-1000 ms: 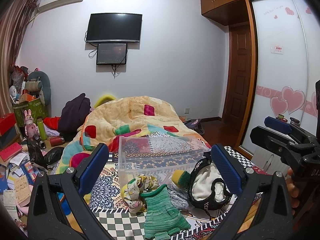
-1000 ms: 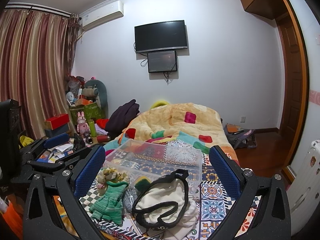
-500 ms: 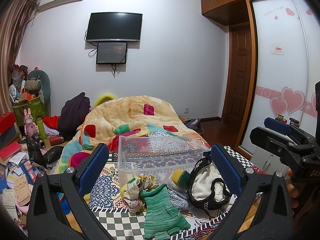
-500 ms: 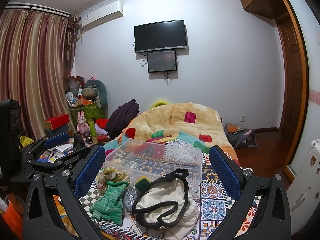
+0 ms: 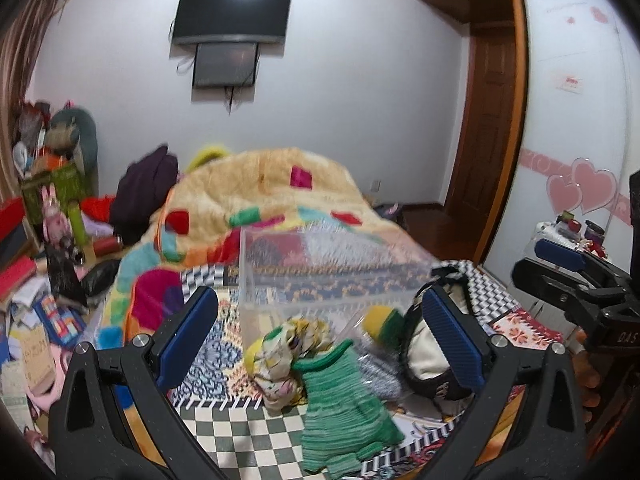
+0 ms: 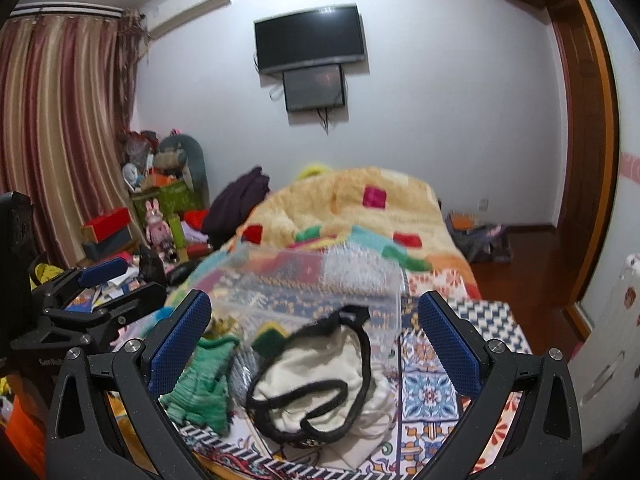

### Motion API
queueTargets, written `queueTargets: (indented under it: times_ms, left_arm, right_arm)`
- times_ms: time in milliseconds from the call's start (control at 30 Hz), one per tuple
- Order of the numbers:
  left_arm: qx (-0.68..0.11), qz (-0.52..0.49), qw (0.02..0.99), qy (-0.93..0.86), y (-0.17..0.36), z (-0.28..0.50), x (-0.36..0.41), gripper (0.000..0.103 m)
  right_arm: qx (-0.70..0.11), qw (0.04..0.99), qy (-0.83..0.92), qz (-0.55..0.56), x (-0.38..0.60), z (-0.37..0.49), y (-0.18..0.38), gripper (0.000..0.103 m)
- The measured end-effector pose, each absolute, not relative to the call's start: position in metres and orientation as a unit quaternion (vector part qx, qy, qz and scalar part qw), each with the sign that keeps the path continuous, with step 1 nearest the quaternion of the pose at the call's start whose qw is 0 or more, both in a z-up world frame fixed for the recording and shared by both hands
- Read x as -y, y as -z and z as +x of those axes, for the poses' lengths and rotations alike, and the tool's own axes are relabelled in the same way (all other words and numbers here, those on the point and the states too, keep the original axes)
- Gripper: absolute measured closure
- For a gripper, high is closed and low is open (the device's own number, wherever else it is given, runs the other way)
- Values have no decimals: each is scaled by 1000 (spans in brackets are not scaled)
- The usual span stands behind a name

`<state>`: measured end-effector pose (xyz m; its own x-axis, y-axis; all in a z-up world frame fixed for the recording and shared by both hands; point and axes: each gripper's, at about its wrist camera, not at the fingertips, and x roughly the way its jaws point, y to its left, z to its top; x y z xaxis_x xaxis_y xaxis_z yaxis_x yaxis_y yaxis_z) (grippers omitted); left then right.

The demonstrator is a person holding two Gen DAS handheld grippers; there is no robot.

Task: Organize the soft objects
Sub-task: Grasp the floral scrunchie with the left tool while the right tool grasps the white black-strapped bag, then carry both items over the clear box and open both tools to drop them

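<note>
I am holding the left gripper (image 5: pixel 320 336) with its jaws spread wide and gripping nothing, low in frame above the patterned cloth (image 5: pixel 248 436). The right gripper (image 6: pixel 314 336) is likewise hanging with jaws apart and empty. The green knit piece (image 5: pixel 340 396) is lying at lower centre, touching the floral cloth bundle (image 5: pixel 282 356) on its left. The white bag with black straps (image 6: pixel 320 380) is resting just beside the near edge of the clear plastic bin (image 5: pixel 320 268), which is sitting mid-frame.
</note>
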<state>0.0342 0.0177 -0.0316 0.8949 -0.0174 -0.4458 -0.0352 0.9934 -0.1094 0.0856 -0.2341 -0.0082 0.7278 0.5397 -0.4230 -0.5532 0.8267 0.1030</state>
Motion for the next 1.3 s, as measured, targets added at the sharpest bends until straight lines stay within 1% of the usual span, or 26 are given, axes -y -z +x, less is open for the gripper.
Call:
queueTargets:
  times_ms: [133, 200, 233, 267, 300, 333, 400, 433, 500, 533, 567, 600, 633, 667, 733, 800, 833, 867, 900, 967, 1300]
  left_arm:
    - [-258, -76, 963, -17, 51, 48, -32, 0]
    - [-267, -79, 960, -21, 58, 52, -36, 2]
    - [-272, -79, 959, -23, 63, 55, -38, 6]
    - [-276, -79, 958, -23, 65, 56, -38, 13]
    - [-285, -78, 955, -21, 69, 60, -38, 18]
    - [-292, -79, 953, -20, 72, 62, -39, 20]
    - [-303, -83, 949, -19, 79, 67, -41, 24]
    - [-306, -85, 948, -19, 81, 68, -43, 25]
    - [-315, -88, 945, -16, 87, 72, -44, 33]
    - [-319, -89, 944, -14, 89, 73, -44, 35]
    - [-323, -91, 942, -13, 91, 74, -45, 40]
    - [-326, -93, 941, -11, 93, 76, -46, 46]
    - [-332, -95, 939, -7, 96, 77, -46, 50]
    - [-335, -96, 937, -6, 98, 79, -46, 57]
    - [-332, -90, 939, -10, 99, 79, -44, 64]
    - [-326, -86, 941, -6, 97, 76, -44, 76]
    - [-324, -86, 942, -4, 95, 75, -44, 79]
    - [-322, -87, 943, -1, 93, 75, -44, 84]
    - [-319, -88, 944, 0, 91, 73, -44, 87]
    - [-314, -87, 945, -3, 86, 70, -46, 88]
    - [-259, -78, 963, 4, 46, 51, -46, 90]
  right_arm:
    - [-255, 924, -285, -9, 238, 98, 22, 0]
    - [-270, 920, -283, -4, 241, 105, 28, 0]
    - [-276, 919, -282, -1, 242, 107, 31, 0]
    - [-283, 917, -280, 0, 243, 109, 34, 3]
    - [-290, 915, -280, 1, 244, 112, 37, 8]
    - [-298, 913, -280, 1, 244, 114, 40, 11]
    - [-313, 907, -282, 3, 244, 122, 47, 21]
    - [-321, 904, -283, 3, 244, 124, 50, 23]
    - [-335, 898, -284, 3, 242, 128, 56, 32]
    - [-342, 895, -285, 4, 242, 131, 60, 34]
    - [-348, 893, -285, 5, 240, 134, 63, 39]
    - [-356, 890, -287, 8, 239, 136, 66, 46]
    - [-364, 886, -288, 11, 238, 138, 69, 51]
    - [-369, 883, -289, 14, 238, 140, 71, 62]
    - [-375, 878, -298, 19, 237, 142, 74, 77]
    - [-370, 879, -300, 24, 238, 140, 73, 84]
    - [-364, 881, -300, 23, 238, 138, 71, 85]
    - [-359, 883, -301, 22, 238, 136, 69, 90]
    - [-353, 885, -302, 24, 239, 134, 66, 92]
    - [-343, 885, -313, 35, 241, 130, 59, 92]
    - [-285, 896, -339, 36, 240, 117, 24, 93]
